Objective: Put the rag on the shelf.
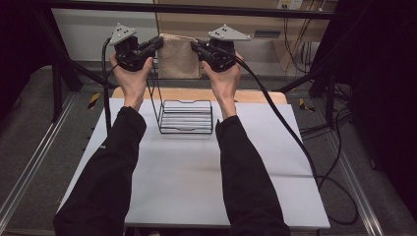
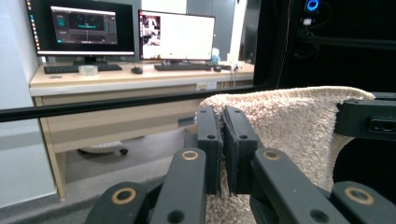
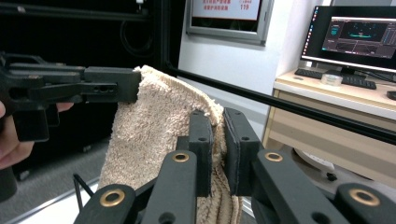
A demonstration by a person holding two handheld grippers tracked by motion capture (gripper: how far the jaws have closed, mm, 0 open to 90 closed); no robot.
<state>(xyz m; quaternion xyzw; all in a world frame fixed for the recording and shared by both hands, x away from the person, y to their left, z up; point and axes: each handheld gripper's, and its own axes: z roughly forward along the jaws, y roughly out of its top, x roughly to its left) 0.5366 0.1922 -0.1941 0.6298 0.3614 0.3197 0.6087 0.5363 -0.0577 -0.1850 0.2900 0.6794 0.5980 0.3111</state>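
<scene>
High view: black sleeves nearest, both forearms reaching up over white bench. Left hand-held gripper and right hand-held gripper raised, each pinching a top corner of beige towel. Towel held aloft, stretched between them, hanging flat above black wire rack standing on bench.

Left gripper view: black jaws pressed together on towel's near top corner, pile bunched at the pinch. Other gripper clamped on far corner. Desk with monitors behind.

Right gripper view: jaws closed on towel corner, cloth draping below. Opposite gripper gripping far corner.

Handling, by judgement: light, soft, limp terry; no slip likely, sags between grips. Best held at top corners or along hem, kept taut.
</scene>
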